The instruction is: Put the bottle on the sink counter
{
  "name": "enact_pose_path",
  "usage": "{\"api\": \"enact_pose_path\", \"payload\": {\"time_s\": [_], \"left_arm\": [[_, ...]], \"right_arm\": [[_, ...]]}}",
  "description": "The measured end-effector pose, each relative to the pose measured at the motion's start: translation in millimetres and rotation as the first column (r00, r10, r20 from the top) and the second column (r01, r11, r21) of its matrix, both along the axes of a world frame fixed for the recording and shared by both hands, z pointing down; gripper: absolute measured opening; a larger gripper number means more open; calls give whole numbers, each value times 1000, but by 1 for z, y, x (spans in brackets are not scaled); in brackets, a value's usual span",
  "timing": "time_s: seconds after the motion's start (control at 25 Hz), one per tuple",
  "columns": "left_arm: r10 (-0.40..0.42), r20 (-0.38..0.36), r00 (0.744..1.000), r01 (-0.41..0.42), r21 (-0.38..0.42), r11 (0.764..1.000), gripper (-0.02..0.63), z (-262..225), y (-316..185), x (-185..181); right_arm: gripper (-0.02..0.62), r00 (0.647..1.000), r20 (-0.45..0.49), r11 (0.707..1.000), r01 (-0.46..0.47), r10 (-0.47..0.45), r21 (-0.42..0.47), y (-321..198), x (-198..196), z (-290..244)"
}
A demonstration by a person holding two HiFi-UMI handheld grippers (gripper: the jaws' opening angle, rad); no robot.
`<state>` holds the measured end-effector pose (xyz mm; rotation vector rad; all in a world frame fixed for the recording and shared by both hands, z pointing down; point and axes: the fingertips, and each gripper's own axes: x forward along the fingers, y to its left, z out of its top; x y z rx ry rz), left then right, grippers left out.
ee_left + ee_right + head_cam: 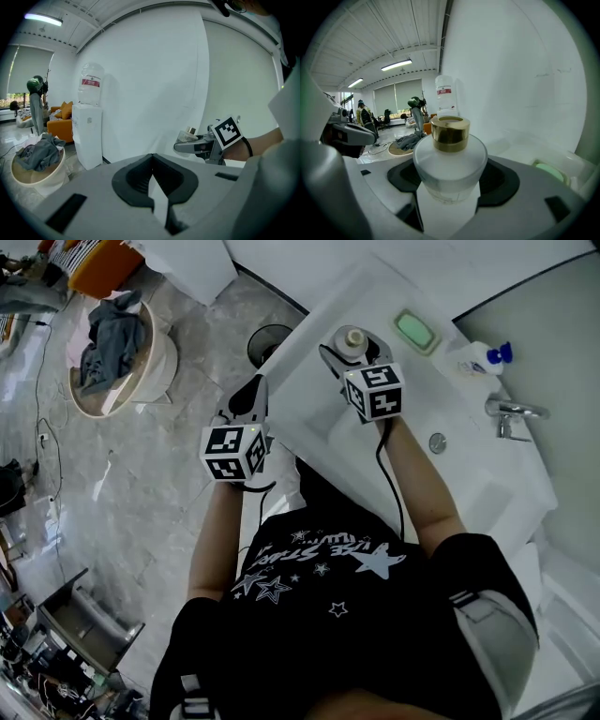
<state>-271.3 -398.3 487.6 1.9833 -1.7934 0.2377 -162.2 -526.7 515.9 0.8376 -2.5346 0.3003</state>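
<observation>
The bottle (450, 161) is frosted white with a gold cap, and my right gripper (451, 180) is shut on its body. In the head view the bottle (353, 337) stands upright in the right gripper (354, 352) over the left part of the white sink counter (309, 381); whether it touches the counter is hidden. My left gripper (251, 392) is shut on nothing and hangs off the counter's left edge, above the floor. In the left gripper view, the left gripper (152, 158) looks toward the right gripper (194, 146) and the bottle (189, 134).
On the counter are a green soap dish (415, 331), a blue-capped dispenser (483, 357) and a chrome faucet (511, 413) over the basin's drain (437, 442). On the floor are a dark bin (272, 341) and a basket of clothes (117, 357). A water dispenser (89, 136) stands by the wall.
</observation>
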Motion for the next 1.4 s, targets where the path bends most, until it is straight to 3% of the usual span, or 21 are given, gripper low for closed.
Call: {"api": "enact_pose_path", "payload": {"time_s": [0.52, 1.4], "left_arm": [[-15, -2, 1000, 15, -37, 999, 7, 25, -40, -10], [-47, -20, 999, 45, -70, 997, 6, 41, -35, -13]], "right_arm": [[324, 996, -80, 999, 30, -27, 30, -37, -18, 38], [324, 993, -110, 999, 47, -44, 25, -39, -27, 59]]}}
